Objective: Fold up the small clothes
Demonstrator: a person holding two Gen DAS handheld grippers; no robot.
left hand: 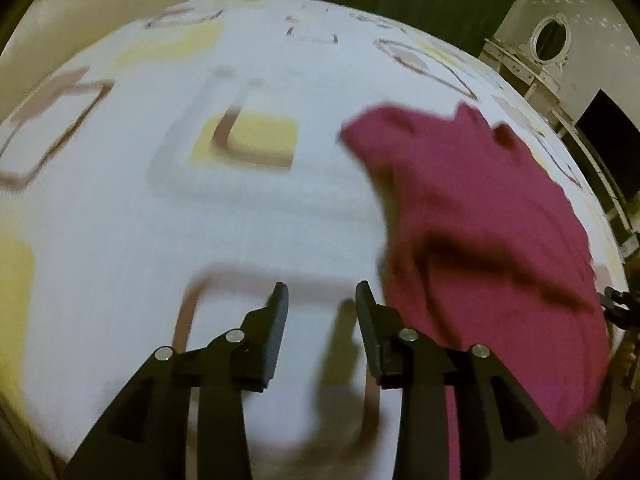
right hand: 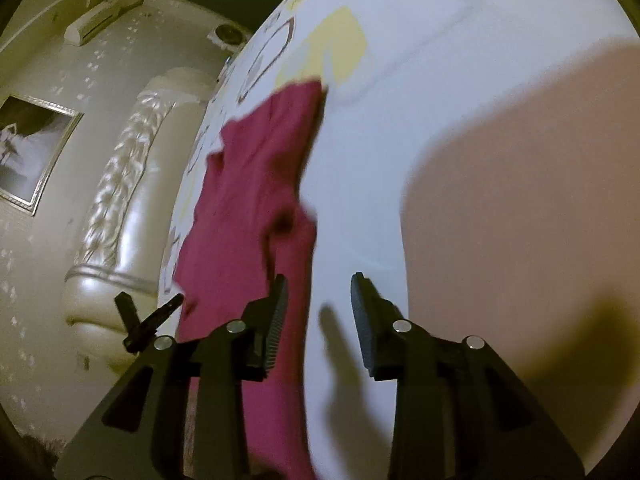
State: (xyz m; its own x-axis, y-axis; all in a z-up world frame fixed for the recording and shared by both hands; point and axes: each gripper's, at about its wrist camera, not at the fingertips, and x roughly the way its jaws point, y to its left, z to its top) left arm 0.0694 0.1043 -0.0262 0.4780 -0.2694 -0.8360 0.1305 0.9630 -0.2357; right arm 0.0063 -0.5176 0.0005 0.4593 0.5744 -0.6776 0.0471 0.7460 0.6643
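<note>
A magenta garment (left hand: 480, 216) lies rumpled near one edge of the patterned bed (left hand: 248, 216). Left claw (left hand: 322, 296) and right claw (right hand: 319, 286) hover partly open, empty. Only the right view shows a framed picture (right hand: 32, 152); only the left, an oval mirror (left hand: 551, 38).

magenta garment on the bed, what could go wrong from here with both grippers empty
1. The magenta garment lies rumpled with creases on the bedsheet, so a fold made now could lock them in.
2. The left gripper and right gripper are open over bare sheet beside the cloth; closing there might pinch the sheet instead.
3. Both views are blurred, so aiming at an edge may miss.
</note>
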